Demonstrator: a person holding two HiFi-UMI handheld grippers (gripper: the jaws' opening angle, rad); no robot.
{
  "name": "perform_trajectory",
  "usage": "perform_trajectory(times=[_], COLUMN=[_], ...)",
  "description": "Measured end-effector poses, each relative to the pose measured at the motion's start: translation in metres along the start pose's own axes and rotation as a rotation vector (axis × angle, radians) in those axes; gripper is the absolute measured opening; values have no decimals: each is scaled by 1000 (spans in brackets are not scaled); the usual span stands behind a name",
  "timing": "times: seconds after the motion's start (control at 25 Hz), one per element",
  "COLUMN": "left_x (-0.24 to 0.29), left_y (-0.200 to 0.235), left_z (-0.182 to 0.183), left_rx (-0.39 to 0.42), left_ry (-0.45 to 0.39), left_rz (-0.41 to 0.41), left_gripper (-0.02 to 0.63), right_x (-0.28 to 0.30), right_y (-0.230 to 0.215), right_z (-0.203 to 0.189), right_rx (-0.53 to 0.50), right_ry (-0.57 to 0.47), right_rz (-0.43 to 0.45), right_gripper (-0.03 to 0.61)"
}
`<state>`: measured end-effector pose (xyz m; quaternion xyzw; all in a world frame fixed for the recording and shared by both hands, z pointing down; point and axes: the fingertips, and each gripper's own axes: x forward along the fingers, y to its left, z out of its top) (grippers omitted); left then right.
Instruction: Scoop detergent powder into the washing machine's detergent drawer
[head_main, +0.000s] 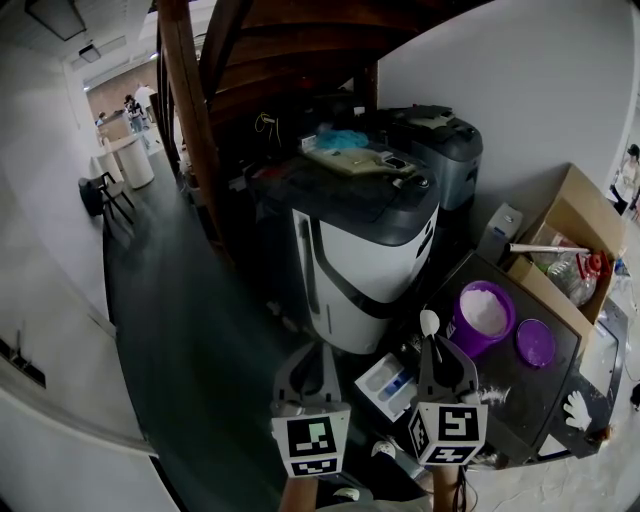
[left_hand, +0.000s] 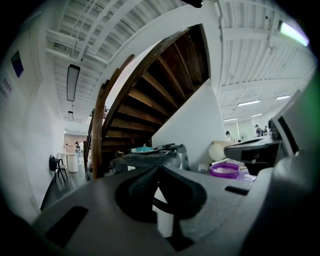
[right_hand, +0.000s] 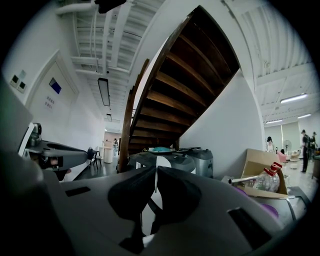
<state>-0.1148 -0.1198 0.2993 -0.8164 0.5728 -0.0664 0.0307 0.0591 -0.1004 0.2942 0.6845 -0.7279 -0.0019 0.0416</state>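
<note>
A white and dark washing machine (head_main: 360, 240) stands ahead of me. Its white detergent drawer (head_main: 388, 385) is pulled open low down, between my two grippers. A purple tub (head_main: 484, 315) of white powder stands on a dark top to the right, and it also shows in the left gripper view as the purple tub (left_hand: 225, 170). Its purple lid (head_main: 535, 343) lies beside it. My right gripper (head_main: 437, 347) is shut on a white spoon (head_main: 429, 322), whose bowl points toward the tub, apart from it. My left gripper (head_main: 322, 348) is shut on nothing, left of the drawer.
A second grey machine (head_main: 445, 145) stands behind the first. An open cardboard box (head_main: 575, 215) holding a plastic bottle (head_main: 575, 272) sits at the right by the wall. A wooden stair post (head_main: 190, 110) rises at the left over dark floor.
</note>
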Motion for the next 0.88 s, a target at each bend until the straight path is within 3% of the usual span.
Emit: perform_trajectory(times=[0.88], left_x=[-6], left_y=[-4], left_z=[3], left_rx=[4], left_ry=[-8], left_rz=[3], left_gripper=[2], right_x=[-8], right_y=[-5], right_z=[-3], right_rx=[-2], right_ry=[4], right_rz=[-9], right_gripper=[21])
